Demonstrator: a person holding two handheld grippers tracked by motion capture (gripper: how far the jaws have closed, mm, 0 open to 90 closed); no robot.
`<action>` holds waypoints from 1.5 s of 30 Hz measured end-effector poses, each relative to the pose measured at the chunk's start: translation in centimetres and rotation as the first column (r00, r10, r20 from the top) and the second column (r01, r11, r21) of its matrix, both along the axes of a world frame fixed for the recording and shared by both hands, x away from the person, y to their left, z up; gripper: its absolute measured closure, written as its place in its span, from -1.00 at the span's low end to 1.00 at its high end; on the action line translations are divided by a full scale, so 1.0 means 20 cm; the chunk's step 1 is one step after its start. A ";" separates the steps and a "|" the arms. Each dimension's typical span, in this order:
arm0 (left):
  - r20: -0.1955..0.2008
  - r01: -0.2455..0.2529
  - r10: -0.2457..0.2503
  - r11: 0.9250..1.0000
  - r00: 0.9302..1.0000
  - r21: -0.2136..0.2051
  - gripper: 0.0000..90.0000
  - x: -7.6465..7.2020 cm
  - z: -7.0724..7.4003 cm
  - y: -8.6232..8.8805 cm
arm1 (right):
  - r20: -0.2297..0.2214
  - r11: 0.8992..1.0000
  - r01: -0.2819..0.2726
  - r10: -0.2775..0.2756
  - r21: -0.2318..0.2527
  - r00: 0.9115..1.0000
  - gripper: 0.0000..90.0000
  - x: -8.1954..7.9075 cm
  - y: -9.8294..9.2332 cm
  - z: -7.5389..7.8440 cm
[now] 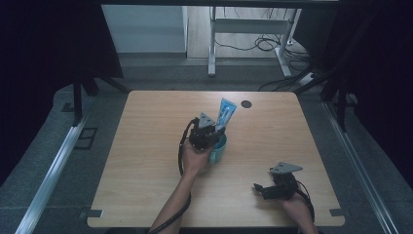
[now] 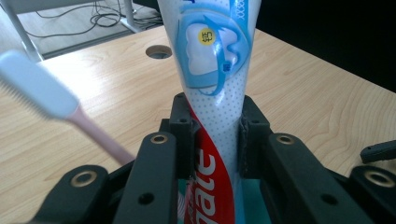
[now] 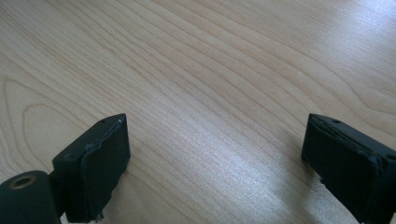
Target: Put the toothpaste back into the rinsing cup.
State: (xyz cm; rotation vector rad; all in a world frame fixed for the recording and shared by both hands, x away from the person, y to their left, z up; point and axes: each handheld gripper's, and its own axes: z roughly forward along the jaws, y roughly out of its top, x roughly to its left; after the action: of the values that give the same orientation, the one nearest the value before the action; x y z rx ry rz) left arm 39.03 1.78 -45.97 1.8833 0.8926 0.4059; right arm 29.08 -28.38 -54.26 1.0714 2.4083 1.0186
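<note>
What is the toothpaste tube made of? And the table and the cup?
The toothpaste tube looks like soft, glossy plastic: it pinches narrow between the left gripper jaws and shines. The table looks like wood or a wood-look laminate, with pale grain lines and a smooth sheen. The teal cup is smooth, maybe plastic or ceramic; I cannot tell which.

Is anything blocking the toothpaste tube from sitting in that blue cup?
Nothing visible does. The left tool is shut on the toothpaste tube, whose lower end already sits in the teal cup. A toothbrush leans beside it, to one side, not under the tube. The right tool rests open on the table, apart.
</note>
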 end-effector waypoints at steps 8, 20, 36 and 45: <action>-0.006 -0.003 0.003 1.000 1.000 0.015 0.60 0.00 -0.02 0.00 | 0.000 1.000 0.001 -0.001 0.000 1.000 -0.83 0.00 0.00 0.00; -0.006 -0.005 0.005 0.999 1.000 0.039 0.56 -0.01 -0.03 -0.01 | 0.000 1.000 0.000 0.000 0.000 1.000 -0.83 0.00 0.00 0.00; -0.025 -0.013 0.016 0.996 1.000 0.086 0.51 -0.02 -0.06 -0.01 | 0.001 1.000 0.000 0.000 0.000 1.000 -0.83 0.00 0.00 0.00; -0.048 -0.011 0.015 0.997 0.999 0.082 0.46 -0.01 -0.05 -0.01 | 0.000 1.000 0.000 0.000 0.000 1.000 -0.83 0.00 0.00 0.00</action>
State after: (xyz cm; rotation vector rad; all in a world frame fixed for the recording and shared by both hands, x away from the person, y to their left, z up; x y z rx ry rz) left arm 38.74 1.64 -46.93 1.9700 0.9332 0.4115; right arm 29.08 -28.37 -54.26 1.0713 2.4080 1.0191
